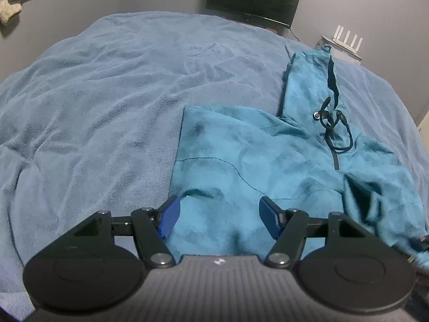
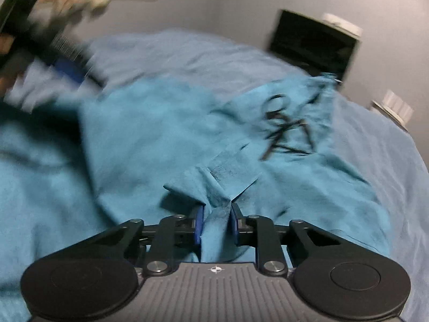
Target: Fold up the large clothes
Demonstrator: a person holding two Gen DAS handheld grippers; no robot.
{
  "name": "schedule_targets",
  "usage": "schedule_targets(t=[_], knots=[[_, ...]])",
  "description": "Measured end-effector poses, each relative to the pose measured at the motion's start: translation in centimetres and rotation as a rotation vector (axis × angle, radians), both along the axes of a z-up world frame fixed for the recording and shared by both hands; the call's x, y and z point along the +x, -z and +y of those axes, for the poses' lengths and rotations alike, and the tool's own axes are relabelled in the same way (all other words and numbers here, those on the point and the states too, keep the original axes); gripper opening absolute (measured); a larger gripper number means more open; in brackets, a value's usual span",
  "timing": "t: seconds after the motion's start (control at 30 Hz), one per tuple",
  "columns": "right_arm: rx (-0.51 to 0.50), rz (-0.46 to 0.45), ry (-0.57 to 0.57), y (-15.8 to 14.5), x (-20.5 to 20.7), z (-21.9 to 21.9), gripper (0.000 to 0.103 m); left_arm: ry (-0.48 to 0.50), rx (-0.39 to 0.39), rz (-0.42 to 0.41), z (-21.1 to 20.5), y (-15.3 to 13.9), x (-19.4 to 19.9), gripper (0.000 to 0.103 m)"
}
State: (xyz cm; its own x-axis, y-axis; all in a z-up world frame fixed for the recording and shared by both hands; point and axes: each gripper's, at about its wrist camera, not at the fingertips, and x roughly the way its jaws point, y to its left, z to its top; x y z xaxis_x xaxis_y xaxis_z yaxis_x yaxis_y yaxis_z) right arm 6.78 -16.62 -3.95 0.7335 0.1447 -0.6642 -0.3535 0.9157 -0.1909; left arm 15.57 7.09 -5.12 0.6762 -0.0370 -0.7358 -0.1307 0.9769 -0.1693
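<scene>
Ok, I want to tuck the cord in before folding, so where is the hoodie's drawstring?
In the left wrist view the drawstring lies looped at the hoodie neck, right of centre, just below the hood.

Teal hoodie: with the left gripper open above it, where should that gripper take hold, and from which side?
Probably the straight left edge of the teal hoodie, near its lower corner. The left gripper hangs open just right of it; coming in from the bare blanket side lets one finger slide under the flat fabric. The right gripper already pinches a fold.

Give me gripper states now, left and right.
Left gripper: open, holding nothing, over the teal hoodie.
Right gripper: closed on a bunched fold of the hoodie.
</scene>
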Motion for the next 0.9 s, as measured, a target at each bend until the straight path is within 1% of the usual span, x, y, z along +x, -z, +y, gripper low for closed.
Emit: schedule_targets(t=[0.07, 0.13, 0.17, 0.23, 0.27, 0.33, 0.37, 0.4, 0.43, 0.47, 0.5, 0.53, 0.57, 0.63, 0.67, 0.7, 0.73, 0.8, 0.83, 0.9], knots=[[0.071, -0.046, 0.089, -1.2, 0.1, -2.2, 0.017, -0.007, -0.005, -0.001, 0.1, -0.1, -0.1, 0.064], [0.127, -0.114, 0.206, -2.3, 0.1, -4.9, 0.016, -0.007, -0.009, -0.010, -0.1, -0.4, -0.3, 0.064], [0.161, -0.126, 0.257, -2.6, 0.3, -6.2, 0.016, -0.003, -0.014, -0.015, -0.2, -0.6, -0.4, 0.064], [0.257, -0.113, 0.360, -2.6, 0.6, -9.0, 0.016, 0.019, -0.027, -0.024, -0.7, -0.8, -0.6, 0.064], [0.300, -0.093, 0.402, -2.1, 0.7, -10.2, 0.015, 0.032, -0.023, -0.025, -1.0, -0.9, -0.6, 0.064], [0.356, -0.062, 0.451, -1.3, 0.4, -11.5, 0.015, 0.048, 0.003, -0.022, -1.5, -0.8, -0.5, 0.064], [0.361, -0.027, 0.470, -0.7, 0.4, -11.8, 0.016, 0.051, 0.016, -0.014, -1.6, -0.7, -0.5, 0.064], [0.372, 0.031, 0.500, 0.1, 0.4, -12.2, 0.018, 0.049, 0.019, -0.006, -1.6, -0.6, -0.4, 0.064], [0.395, 0.074, 0.548, 0.8, 0.3, -13.0, 0.023, 0.042, 0.018, 0.004, -1.5, -0.4, -0.4, 0.064], [0.427, 0.114, 0.607, 1.5, 0.4, -13.9, 0.036, 0.034, 0.014, 0.016, -1.2, -0.2, -0.3, 0.064], [0.459, 0.152, 0.661, 2.1, 0.5, -14.8, 0.044, 0.026, 0.010, 0.027, -1.1, -0.1, -0.2, 0.064], [0.486, 0.162, 0.688, 2.3, 0.4, -15.4, 0.044, 0.018, 0.005, 0.038, -0.9, 0.1, -0.1, 0.064], [0.512, 0.154, 0.686, 2.2, 0.2, -15.7, 0.046, 0.015, -0.001, 0.044, -0.7, 0.3, 0.0, 0.064], [0.543, 0.107, 0.632, 1.7, -0.1, -15.5, 0.056, 0.014, -0.011, 0.050, -0.6, 0.5, 0.1, 0.064], [0.541, 0.088, 0.598, 1.3, -0.4, -15.1, 0.064, 0.014, -0.009, 0.052, -0.6, 0.5, 0.1, 0.064], [0.528, 0.084, 0.570, 1.1, -0.1, -14.7, 0.065, 0.015, -0.006, 0.053, -0.7, 0.6, 0.1, 0.064], [0.524, 0.085, 0.549, 1.0, 0.0, -14.3, 0.061, 0.017, -0.002, 0.056, -0.8, 0.6, 0.1, 0.064], [0.524, 0.053, 0.504, 0.5, -0.5, -14.0, 0.014, 0.019, 0.003, 0.054, -0.9, 0.6, 0.1, 0.064], [0.499, 0.026, 0.497, 0.1, -0.5, -14.1, 0.014, 0.018, 0.003, 0.048, -0.9, 0.5, 0.0, 0.064], [0.480, -0.076, 0.501, -1.4, -1.0, -14.5, 0.007, 0.014, -0.002, 0.043, -0.8, 0.4, 0.0, 0.064]])
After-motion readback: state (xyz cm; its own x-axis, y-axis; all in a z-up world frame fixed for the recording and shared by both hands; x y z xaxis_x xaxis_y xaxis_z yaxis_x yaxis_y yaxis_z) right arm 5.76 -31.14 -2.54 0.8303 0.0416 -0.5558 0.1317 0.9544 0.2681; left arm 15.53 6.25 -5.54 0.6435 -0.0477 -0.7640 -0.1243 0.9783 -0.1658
